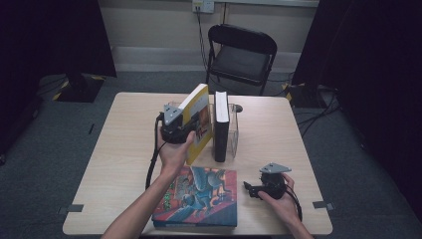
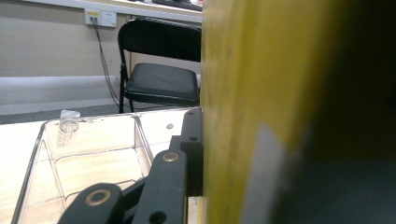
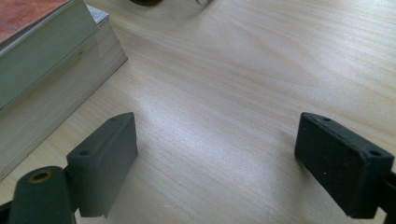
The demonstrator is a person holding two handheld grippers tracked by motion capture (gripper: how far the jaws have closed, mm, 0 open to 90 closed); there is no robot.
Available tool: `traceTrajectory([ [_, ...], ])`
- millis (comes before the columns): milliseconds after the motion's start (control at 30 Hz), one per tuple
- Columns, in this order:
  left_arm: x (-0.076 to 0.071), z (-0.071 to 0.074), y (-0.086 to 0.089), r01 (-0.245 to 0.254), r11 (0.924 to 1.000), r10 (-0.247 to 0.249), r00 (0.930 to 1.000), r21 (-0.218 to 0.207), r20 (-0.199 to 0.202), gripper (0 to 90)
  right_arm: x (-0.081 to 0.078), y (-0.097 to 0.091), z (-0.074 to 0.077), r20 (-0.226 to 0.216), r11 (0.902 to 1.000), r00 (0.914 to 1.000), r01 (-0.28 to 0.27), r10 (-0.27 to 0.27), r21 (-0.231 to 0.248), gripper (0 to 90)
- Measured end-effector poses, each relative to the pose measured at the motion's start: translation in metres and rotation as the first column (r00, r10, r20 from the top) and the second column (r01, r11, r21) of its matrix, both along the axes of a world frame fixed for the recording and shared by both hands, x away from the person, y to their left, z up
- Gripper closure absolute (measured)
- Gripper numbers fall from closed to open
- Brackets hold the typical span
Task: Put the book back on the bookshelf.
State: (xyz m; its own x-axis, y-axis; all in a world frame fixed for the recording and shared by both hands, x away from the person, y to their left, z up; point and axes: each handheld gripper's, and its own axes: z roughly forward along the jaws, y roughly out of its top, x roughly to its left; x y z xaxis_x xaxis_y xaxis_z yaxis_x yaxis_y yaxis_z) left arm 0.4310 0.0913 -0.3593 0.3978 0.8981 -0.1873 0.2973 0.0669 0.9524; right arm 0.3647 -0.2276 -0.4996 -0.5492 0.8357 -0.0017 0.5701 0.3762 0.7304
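Observation:
A yellow book (image 1: 198,102) stands tilted on its edge, just left of an upright black book (image 1: 221,127). My left gripper (image 1: 191,125) is shut on the yellow book from its left side. In the left gripper view one black finger (image 2: 191,140) presses on the yellow cover (image 2: 233,93), and the other is hidden behind it. A clear plastic bin (image 1: 234,132) holds the black book, and its clear walls (image 2: 93,154) lie beside the yellow book. My right gripper (image 1: 247,188) rests open on the table at the front right, its jaws (image 3: 217,158) wide apart over bare wood.
A large book with a colourful cover (image 1: 199,196) lies flat at the table's front edge, and its page edge (image 3: 42,88) is just left of my right gripper. A black folding chair (image 1: 241,55) stands behind the table. Cables run along the floor at the right.

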Motion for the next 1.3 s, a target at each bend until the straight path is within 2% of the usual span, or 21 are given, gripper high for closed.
traceTrajectory([
  [100,0.004,-0.001,-0.003,-0.018,0.9998,0.018,0.9998,-0.006,-0.007,75.6,0.000,0.000,0.000,0.000,1.0000,1.0000,-0.002,0.002,0.000,12.9],
  [233,0.010,-0.003,-0.009,-0.045,0.9986,0.045,0.9990,0.029,0.010,75.7,0.000,0.000,0.000,0.002,1.0000,1.0000,-0.003,0.003,-0.001,12.9],
  [400,0.016,-0.006,-0.015,-0.069,0.9976,0.069,0.9976,0.009,0.006,75.7,-0.001,0.000,0.000,0.000,1.0000,1.0000,-0.008,0.008,0.000,12.9],
  [733,0.029,-0.010,-0.022,-0.104,0.9940,0.103,0.9941,0.035,0.035,75.6,-0.001,-0.001,0.000,0.001,0.9999,0.9999,-0.012,0.012,0.000,12.9],
  [833,0.031,-0.011,-0.024,-0.109,0.9925,0.107,0.9929,0.055,0.052,75.6,-0.001,-0.001,0.000,0.002,0.9999,0.9999,-0.013,0.013,0.000,12.9],
  [1067,0.033,-0.012,-0.027,-0.117,0.9917,0.114,0.9918,0.052,0.058,75.7,-0.001,-0.001,0.000,0.003,0.9999,0.9999,-0.011,0.011,0.000,12.9],
  [1300,0.031,-0.013,-0.031,-0.116,0.9906,0.111,0.9915,0.073,0.068,75.6,-0.001,-0.001,0.000,0.002,0.9999,0.9999,-0.011,0.011,0.000,12.9],
])
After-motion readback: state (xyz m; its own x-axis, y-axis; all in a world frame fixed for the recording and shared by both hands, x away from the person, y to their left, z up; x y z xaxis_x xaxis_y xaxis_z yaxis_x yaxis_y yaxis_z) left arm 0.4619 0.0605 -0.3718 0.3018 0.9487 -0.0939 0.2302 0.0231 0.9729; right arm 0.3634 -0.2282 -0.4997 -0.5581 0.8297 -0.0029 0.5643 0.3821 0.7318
